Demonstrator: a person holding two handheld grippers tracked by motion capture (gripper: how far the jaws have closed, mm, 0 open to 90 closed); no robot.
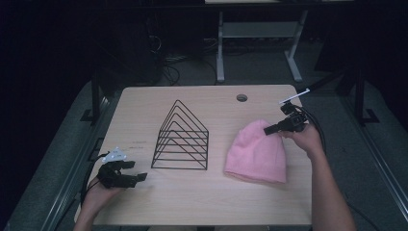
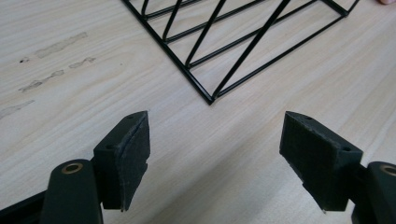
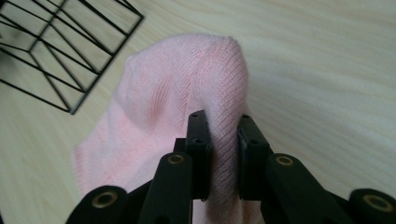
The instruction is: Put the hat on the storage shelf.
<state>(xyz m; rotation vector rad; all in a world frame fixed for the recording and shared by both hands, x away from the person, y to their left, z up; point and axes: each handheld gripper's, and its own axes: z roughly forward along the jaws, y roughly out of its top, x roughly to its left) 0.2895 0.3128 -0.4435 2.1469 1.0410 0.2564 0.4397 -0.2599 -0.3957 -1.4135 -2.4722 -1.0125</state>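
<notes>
Right tool [image 1: 270, 128]: jaws nearly shut, pinching a fold of pink knit fabric [image 3: 224, 140] between the pads; pads press it from both sides. Tool points away from its hand [image 1: 303, 137], forearm running in from the bottom edge. Left tool [image 2: 217, 158]: jaws stand wide apart, nothing between the pads, tips low over the surface [image 2: 196, 154]. Left hand [image 1: 98, 195] grips it from behind, wrist low.

The pink knitted hat [image 1: 256, 155] lies on the right half of the desk [image 1: 202, 202], its wide cuff toward me. Its rounded top [image 3: 205, 70] is lifted, with a fold of the soft ribbed cloth pinched between my right jaws.
</notes>
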